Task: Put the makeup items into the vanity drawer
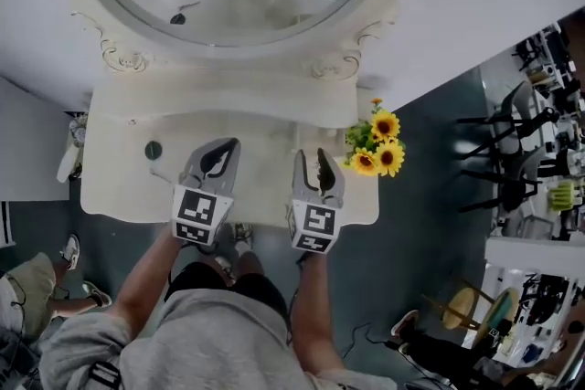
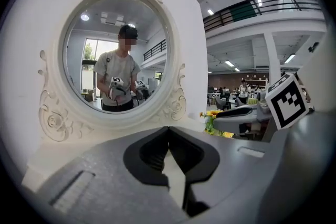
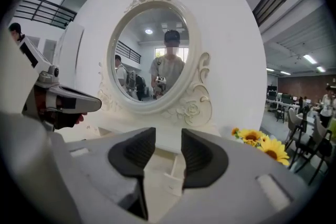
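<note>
Two claws hover side by side over the vanity worktop (image 1: 119, 178), facing the oval mirror (image 1: 238, 5). The left claw (image 1: 222, 151) is clenched, tips together on nothing, and the right claw (image 1: 313, 158) is released and empty. One small dark round item (image 1: 153, 150) lies on the worktop left of the left claw, apart from it; sunflowers (image 1: 379, 146) stand right of the right claw.

No legible words or numbers; only square coded markers (image 1: 200, 213) on left gripper (image 1: 219, 158) and right gripper (image 1: 316, 162)
</note>
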A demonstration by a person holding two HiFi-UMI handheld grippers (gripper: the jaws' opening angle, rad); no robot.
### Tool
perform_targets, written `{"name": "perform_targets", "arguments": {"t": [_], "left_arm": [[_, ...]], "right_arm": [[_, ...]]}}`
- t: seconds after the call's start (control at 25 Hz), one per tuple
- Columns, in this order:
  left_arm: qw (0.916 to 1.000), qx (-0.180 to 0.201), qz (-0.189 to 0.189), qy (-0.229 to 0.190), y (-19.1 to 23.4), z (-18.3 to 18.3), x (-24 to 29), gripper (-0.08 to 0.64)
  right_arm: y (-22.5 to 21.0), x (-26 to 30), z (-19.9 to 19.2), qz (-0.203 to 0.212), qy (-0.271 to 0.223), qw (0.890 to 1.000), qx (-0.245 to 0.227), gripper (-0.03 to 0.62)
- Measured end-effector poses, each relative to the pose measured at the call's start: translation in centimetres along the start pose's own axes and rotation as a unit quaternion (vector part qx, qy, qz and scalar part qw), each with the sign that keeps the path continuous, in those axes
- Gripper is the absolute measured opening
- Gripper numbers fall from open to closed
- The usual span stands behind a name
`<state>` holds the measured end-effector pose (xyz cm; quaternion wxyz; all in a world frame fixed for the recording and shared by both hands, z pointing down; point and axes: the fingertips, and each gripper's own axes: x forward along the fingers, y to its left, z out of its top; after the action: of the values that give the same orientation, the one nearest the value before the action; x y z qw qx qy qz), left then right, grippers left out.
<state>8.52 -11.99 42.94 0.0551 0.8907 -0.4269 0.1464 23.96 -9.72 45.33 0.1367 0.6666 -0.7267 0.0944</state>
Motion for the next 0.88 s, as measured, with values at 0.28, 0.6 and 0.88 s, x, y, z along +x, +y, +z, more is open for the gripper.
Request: {"name": "perform_targets", "arguments": {"t": [0.28, 0.6, 0.88], "left_arm": [[0.9988, -0.002, 0.042, -0.023, 1.6, 1.8, -5.4, 0.011], [0.9946, -0.01, 0.098, -0.034, 3.2, 1.6, -11.7, 0.011], [0.99, -0.023, 0.135, -0.032, 3.5, -0.4, -16.9, 0.011]], "right_arm": [[5.3, -3.2, 3.4, 0.042, -0.033, 0.998, -0.016, 0.141], [10.9, -6.4, 5.0, 0.097, -0.063, 0.993, -0.032, 0.094], [15.6, -9.3, 4.6, 0.135, -0.072, 0.987, -0.051, 0.036]]}}
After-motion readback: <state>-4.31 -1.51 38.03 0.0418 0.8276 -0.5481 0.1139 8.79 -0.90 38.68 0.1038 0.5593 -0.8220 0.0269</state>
